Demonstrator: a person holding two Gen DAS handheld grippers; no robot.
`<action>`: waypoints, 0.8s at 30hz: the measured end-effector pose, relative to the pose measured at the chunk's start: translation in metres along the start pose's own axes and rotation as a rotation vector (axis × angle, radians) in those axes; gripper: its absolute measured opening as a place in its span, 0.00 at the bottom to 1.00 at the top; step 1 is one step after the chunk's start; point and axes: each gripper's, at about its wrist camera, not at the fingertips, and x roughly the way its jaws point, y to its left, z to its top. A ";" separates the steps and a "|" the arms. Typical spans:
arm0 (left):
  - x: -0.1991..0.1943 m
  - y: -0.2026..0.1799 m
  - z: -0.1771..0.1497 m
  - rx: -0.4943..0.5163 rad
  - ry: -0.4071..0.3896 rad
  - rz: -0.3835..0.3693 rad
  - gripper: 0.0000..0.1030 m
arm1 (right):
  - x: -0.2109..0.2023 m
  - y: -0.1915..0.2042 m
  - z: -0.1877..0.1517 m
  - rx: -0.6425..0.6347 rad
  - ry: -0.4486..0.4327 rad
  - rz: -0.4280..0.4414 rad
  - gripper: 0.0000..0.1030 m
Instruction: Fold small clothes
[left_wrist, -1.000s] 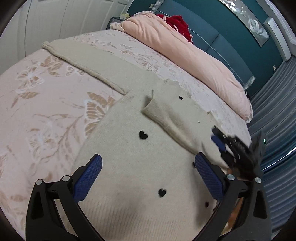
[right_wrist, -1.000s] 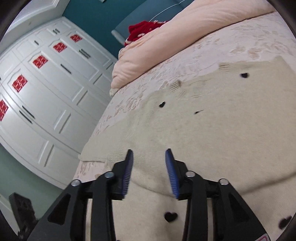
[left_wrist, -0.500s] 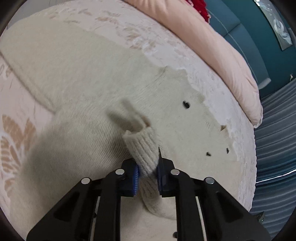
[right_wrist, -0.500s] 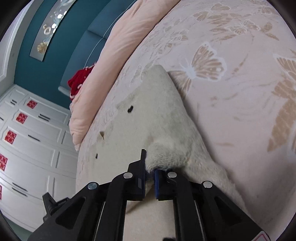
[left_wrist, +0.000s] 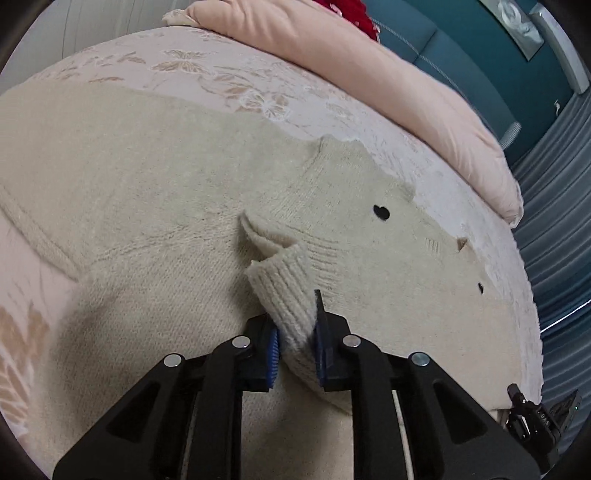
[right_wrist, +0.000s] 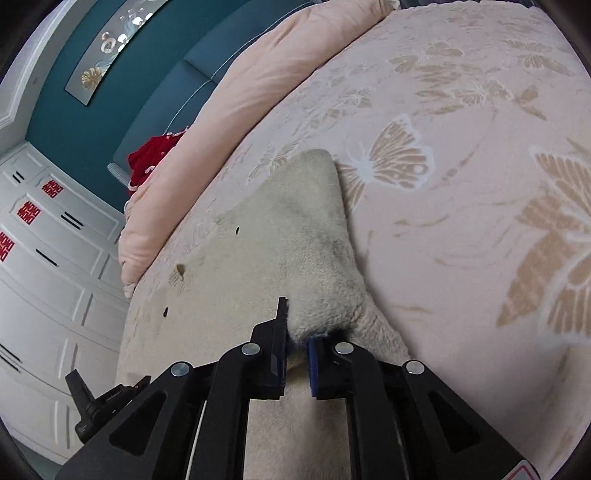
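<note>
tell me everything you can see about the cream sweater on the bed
The cream knit sweater with small black hearts lies spread on the floral bedspread. Its fuzzy fabric looks soft. The left gripper pinches a ribbed cuff, the right gripper a bunched fold; both jaws are easing open slightly.

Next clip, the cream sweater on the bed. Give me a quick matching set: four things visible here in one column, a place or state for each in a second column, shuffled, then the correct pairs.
Column 1
1. ribbed cuff
2. red garment
3. pink duvet
4. right tool

Column 2
A. rolled along the bed's far side
B. pinched in the left tool
C. clamped on a fuzzy fold of the sweater
D. lying against the teal headboard

Pairs: 1-B, 2-D, 3-A, 4-C
</note>
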 end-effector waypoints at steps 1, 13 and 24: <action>0.000 0.002 -0.001 -0.019 -0.002 -0.008 0.15 | -0.009 0.002 -0.001 -0.017 -0.011 0.000 0.15; -0.030 0.016 -0.017 -0.082 -0.045 -0.116 0.42 | -0.071 -0.015 -0.087 -0.233 0.121 -0.239 0.52; -0.159 0.076 -0.122 0.099 0.059 0.174 0.73 | -0.111 -0.060 -0.090 -0.186 0.171 -0.303 0.05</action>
